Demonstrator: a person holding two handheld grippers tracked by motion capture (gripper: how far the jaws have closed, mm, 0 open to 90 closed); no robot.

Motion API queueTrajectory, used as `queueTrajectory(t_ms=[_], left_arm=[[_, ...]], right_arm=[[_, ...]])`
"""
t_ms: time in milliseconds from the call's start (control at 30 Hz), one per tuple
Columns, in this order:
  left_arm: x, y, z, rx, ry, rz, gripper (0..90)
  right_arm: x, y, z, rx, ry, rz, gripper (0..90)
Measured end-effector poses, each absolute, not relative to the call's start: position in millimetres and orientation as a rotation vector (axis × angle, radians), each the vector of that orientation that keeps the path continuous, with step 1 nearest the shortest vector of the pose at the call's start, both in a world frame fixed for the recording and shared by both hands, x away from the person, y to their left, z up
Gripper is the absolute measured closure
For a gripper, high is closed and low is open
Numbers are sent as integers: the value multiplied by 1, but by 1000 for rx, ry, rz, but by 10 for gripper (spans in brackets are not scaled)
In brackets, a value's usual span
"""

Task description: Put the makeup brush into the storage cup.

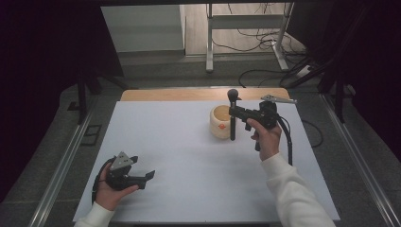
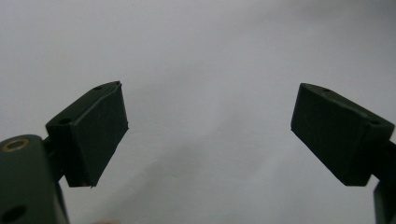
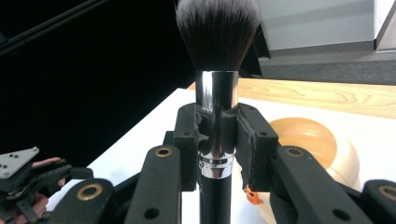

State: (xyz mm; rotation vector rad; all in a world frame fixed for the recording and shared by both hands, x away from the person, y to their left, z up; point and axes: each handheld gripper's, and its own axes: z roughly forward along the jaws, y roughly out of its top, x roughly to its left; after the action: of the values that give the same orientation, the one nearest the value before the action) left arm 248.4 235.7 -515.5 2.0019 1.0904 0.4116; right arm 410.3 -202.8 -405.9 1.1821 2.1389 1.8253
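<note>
The makeup brush (image 3: 217, 93) is clamped upright by the right hand-held gripper (image 1: 235, 112) beside the cup (image 1: 220, 121), not yet inserted; the left hand-held gripper (image 2: 208, 135) is held wide, empty.

Brush (image 3: 215, 107) – glossy metal ferrule, matt table (image 1: 189, 156)

White table (image 1: 189, 156), wooden strip (image 1: 189, 94) along far edge. Round cream cup (image 1: 220, 123) stands on table, toward far right side.

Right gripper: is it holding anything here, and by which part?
Yes. The right gripper is shut on an upright makeup brush, clamped at the shiny metal ferrule just below the bristles. The left gripper is open and holds nothing.
</note>
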Motion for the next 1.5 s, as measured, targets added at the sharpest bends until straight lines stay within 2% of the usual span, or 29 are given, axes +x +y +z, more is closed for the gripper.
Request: queueTrajectory(t_ms=[600, 1500], left_arm=[[247, 238, -515, 1996, 1086, 414, 116], [248, 237, -514, 1990, 1086, 411, 116]], right_arm=[[436, -188, -400, 1252, 2077, 1862, 713], [461, -188, -386, 1303, 2008, 1839, 713]])
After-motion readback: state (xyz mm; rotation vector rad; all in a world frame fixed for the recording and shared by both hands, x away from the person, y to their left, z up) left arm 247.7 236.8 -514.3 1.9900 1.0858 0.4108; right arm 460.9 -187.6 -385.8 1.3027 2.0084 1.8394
